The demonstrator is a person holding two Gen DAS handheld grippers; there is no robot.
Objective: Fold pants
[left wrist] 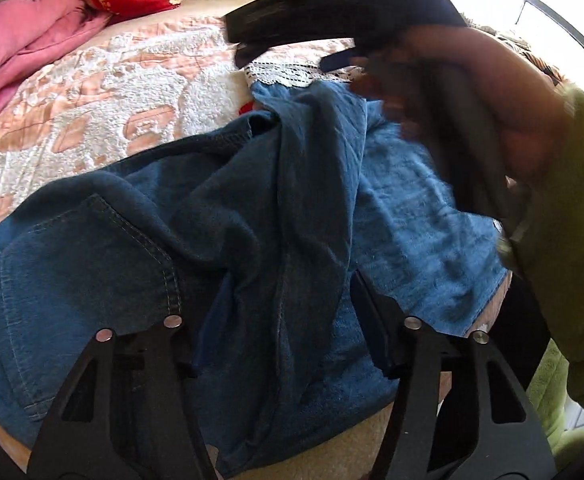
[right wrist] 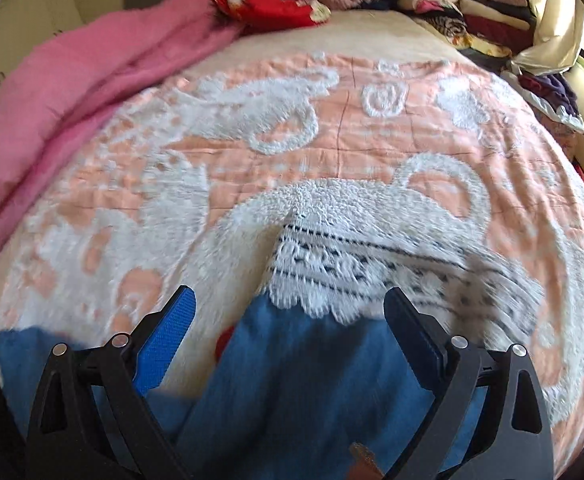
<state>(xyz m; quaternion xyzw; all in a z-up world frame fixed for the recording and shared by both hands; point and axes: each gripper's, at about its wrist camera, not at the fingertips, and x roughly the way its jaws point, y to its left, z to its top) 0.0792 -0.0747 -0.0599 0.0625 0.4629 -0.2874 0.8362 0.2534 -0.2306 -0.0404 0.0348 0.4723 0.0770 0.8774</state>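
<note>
Blue denim pants lie crumpled on the bed, one leg running away toward a white lace hem. My left gripper is pushed down into the cloth near the waist; a raised fold of denim sits between its jaws, which stand apart. A hand in a green sleeve holds my right gripper over the far end of the leg. In the right wrist view that gripper is open wide with blue pads, hovering over the pant leg just short of the lace hem.
A peach and white tufted bedspread covers the bed. A pink blanket lies along the left side with a red cloth at the far end. Stacked folded clothes line the back right. A bright window is at the right.
</note>
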